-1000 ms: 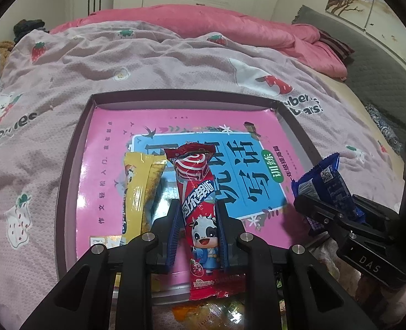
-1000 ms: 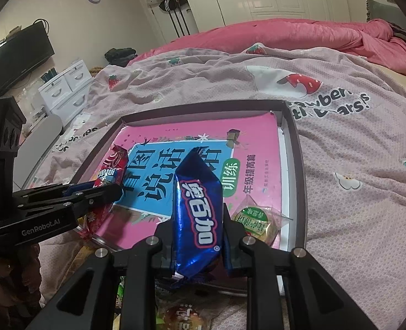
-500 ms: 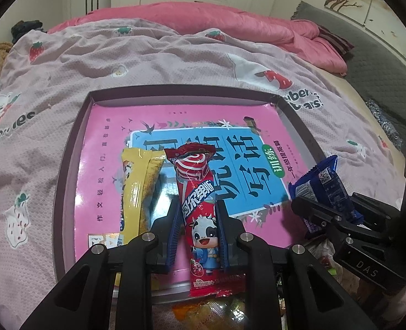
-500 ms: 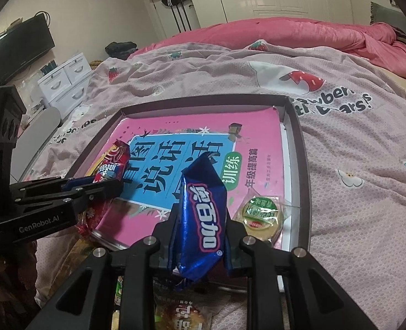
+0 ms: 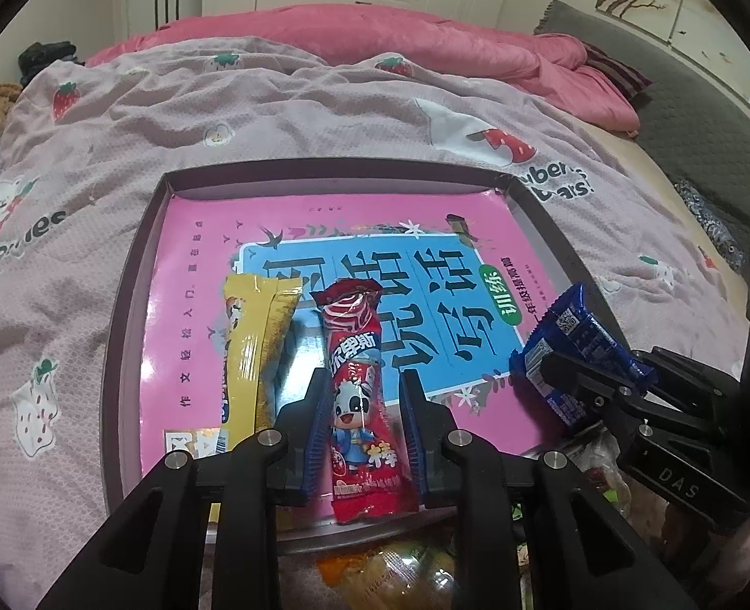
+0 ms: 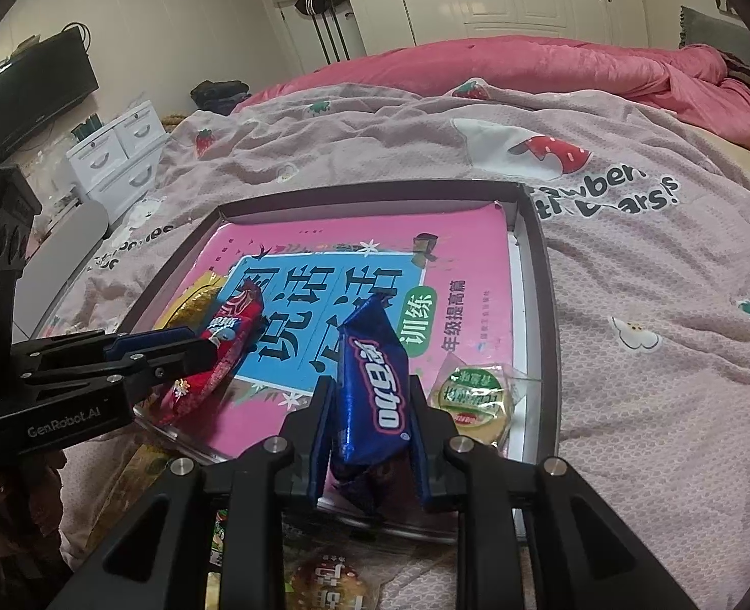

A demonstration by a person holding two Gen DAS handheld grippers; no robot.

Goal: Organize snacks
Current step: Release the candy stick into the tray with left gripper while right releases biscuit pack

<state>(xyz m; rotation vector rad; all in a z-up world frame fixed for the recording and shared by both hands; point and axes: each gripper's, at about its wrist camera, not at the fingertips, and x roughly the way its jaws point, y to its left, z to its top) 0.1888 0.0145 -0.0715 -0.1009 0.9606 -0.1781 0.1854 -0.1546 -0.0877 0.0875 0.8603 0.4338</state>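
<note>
A dark shallow tray (image 5: 130, 315) on the bed holds a pink and blue book (image 5: 197, 264). A long red snack pack (image 5: 354, 356) lies on the book between the jaws of my left gripper (image 5: 362, 381). Those jaws are opening, and a thin gap shows beside the pack. A yellow snack pack (image 5: 252, 335) lies just left of it. My right gripper (image 6: 369, 391) is shut on a blue snack pack (image 6: 375, 381), held tilted over the tray's near edge. A round green-labelled pastry (image 6: 471, 396) rests in the tray's near right corner.
Loose wrapped snacks (image 6: 329, 579) lie on the bed in front of the tray. A rumpled strawberry-print cover (image 5: 324, 117) surrounds the tray, with a pink quilt (image 6: 527, 66) behind. White drawers (image 6: 115, 152) stand off the bed at the left.
The left gripper's pads have eased slightly away from the red pack, which now rests on the book. Both hands stay where they were, and the blue pack remains gripped.
</note>
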